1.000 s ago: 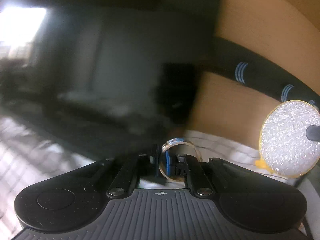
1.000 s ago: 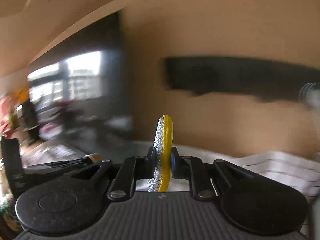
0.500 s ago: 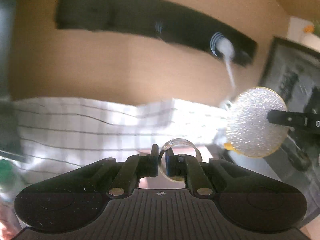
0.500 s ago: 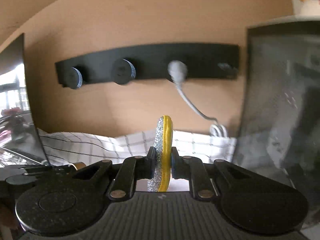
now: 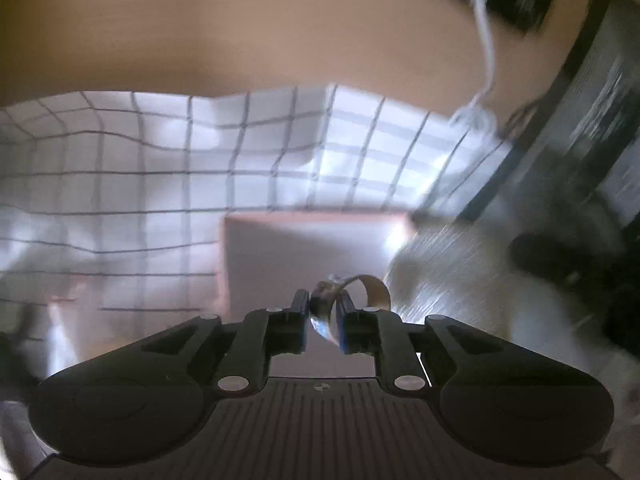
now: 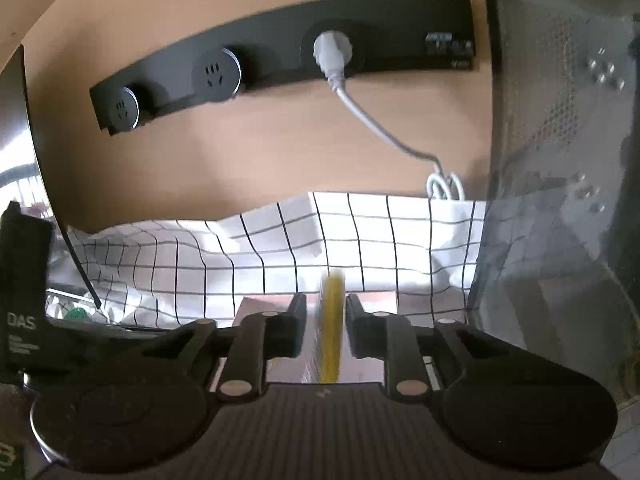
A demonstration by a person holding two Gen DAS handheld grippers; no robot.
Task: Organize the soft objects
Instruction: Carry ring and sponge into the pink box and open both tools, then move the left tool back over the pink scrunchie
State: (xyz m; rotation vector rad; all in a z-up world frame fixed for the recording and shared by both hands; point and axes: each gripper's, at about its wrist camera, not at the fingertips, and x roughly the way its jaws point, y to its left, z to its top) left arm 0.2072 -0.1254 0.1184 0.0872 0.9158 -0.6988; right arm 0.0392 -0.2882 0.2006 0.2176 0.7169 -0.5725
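Observation:
My left gripper (image 5: pixel 323 316) hangs over a pale pink box (image 5: pixel 304 244). Its jaws are opening, and a thin clear ring (image 5: pixel 360 284) sits tilted and loose between the pads. My right gripper (image 6: pixel 326 320) points down at the same pink box (image 6: pixel 264 306). Its jaws are opening too. A round yellow sponge with a glittery silver face (image 6: pixel 332 320) stands edge-on between the fingers, smeared vertically, with a gap on each side. The box's inside is mostly hidden behind both grippers.
A white cloth with a black grid (image 6: pixel 240 260) lies rumpled around the box against a tan wall. A black socket strip (image 6: pixel 280 64) with a white plug and cable (image 6: pixel 332 54) hangs above. A dark appliance (image 6: pixel 560 160) stands close on the right.
Both grippers swung right and dipped toward the pink box. Their jaws have parted: the sponge is no longer pinched and blurs downward, and the ring has tipped over.

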